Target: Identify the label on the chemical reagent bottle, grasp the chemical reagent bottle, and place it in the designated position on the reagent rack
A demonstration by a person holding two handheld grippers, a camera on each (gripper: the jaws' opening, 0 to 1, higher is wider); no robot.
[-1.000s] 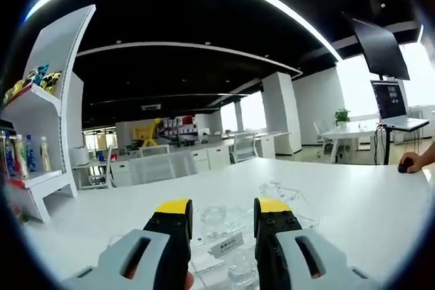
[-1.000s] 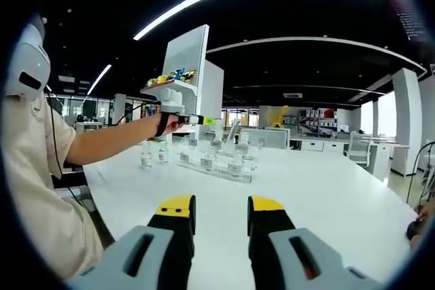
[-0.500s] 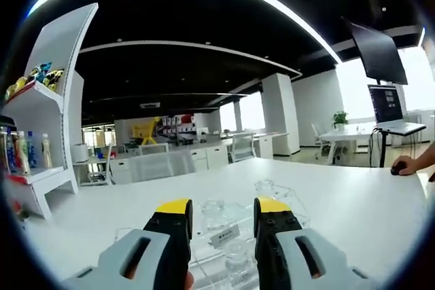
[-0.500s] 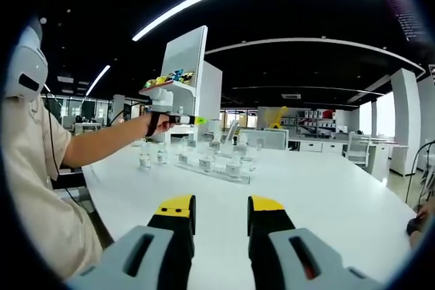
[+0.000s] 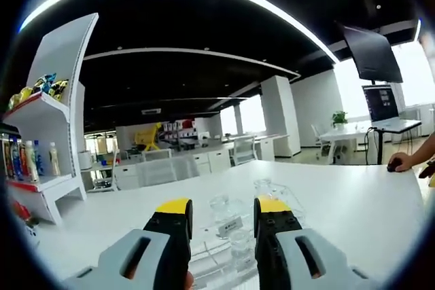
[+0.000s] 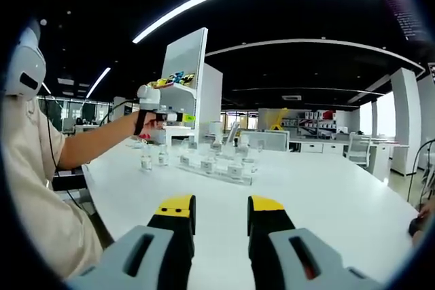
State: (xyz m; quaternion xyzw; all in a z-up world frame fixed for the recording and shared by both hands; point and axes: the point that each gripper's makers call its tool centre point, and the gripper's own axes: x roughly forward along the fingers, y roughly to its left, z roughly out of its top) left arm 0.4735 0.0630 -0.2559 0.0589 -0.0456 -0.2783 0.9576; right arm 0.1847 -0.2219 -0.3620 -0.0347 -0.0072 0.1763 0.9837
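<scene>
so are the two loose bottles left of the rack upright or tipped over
Upright. In the right gripper view both small clear bottles stand on their bases on the white table, beside the clear reagent rack, caps pointing up.

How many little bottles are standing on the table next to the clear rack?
2. One bottle stands farthest from the rack; the other bottle stands between them. Others may hide behind the rack.

left hand-held gripper (image 5: 222,216): grey body, black jaws, yellow tips | right hand-held gripper (image 6: 215,216): same grey, black and yellow | person: beige short sleeve (image 6: 37,168), black wrist strap (image 6: 141,122), thin black cable (image 6: 51,156)
</scene>
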